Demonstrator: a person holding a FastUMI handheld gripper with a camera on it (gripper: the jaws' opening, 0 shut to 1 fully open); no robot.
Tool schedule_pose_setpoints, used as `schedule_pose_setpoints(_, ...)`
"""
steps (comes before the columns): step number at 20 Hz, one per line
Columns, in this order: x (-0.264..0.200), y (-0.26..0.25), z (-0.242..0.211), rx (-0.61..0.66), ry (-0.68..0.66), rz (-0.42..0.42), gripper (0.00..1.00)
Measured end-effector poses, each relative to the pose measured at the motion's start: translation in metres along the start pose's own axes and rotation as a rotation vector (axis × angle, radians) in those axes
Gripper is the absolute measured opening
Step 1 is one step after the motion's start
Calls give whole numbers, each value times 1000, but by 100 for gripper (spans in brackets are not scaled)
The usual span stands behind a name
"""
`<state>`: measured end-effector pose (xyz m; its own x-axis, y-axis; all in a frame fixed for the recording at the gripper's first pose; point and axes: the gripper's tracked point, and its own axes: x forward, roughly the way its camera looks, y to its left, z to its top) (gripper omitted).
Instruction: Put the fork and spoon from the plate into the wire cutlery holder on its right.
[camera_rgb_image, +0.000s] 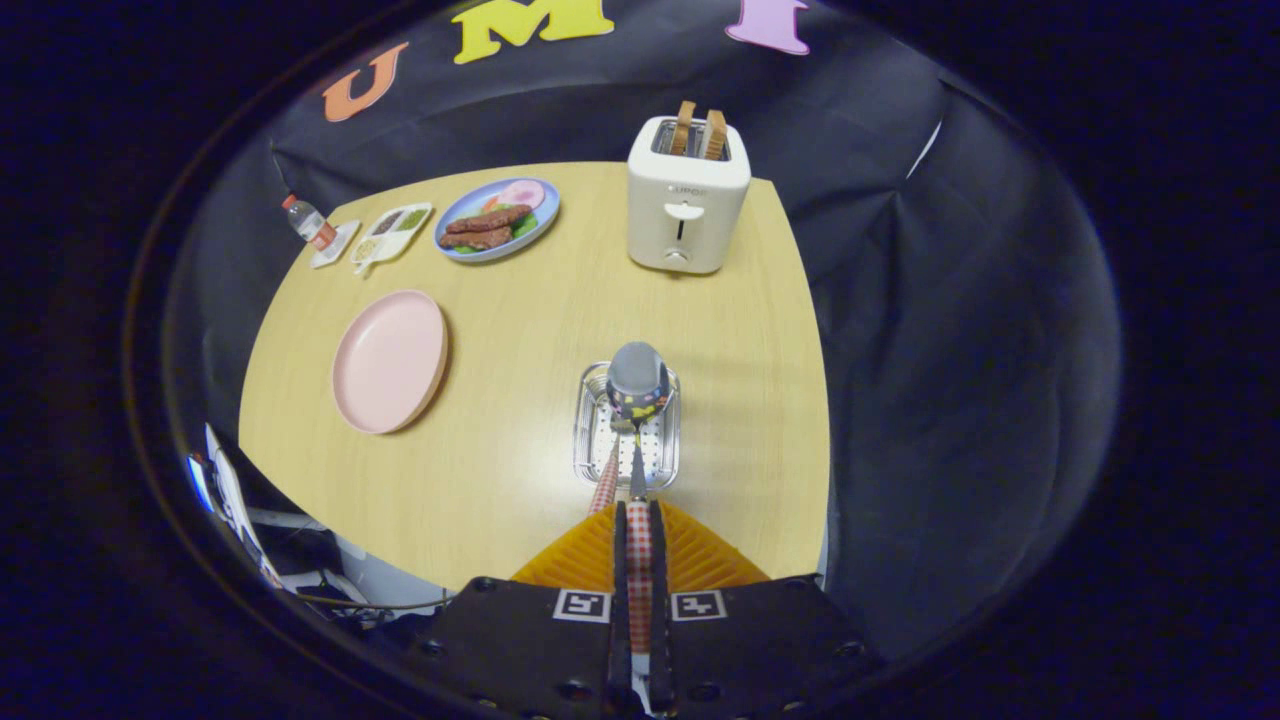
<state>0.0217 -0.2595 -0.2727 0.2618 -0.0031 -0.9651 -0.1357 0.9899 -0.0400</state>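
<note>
One gripper is pinching the red-checked handle of one metal spoon, both fingers pressing on it, and its grey oval bowl is hanging over the wire cutlery holder. A second red-checked handle, its head hidden so I cannot tell what utensil it is, is leaning in that silvery holder just ahead of the fingers. One empty round pink plate is lying to the holder's left. Beyond are standing one white toaster holding two bread slices, and one blue plate of food.
</note>
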Motion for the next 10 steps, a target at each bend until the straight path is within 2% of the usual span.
schedule_pose_setpoints(2, 2, 3, -4, 33, 69, 44, 7)
schedule_pose_setpoints(10, 19, -1, -2, 59, 247, 43, 7)
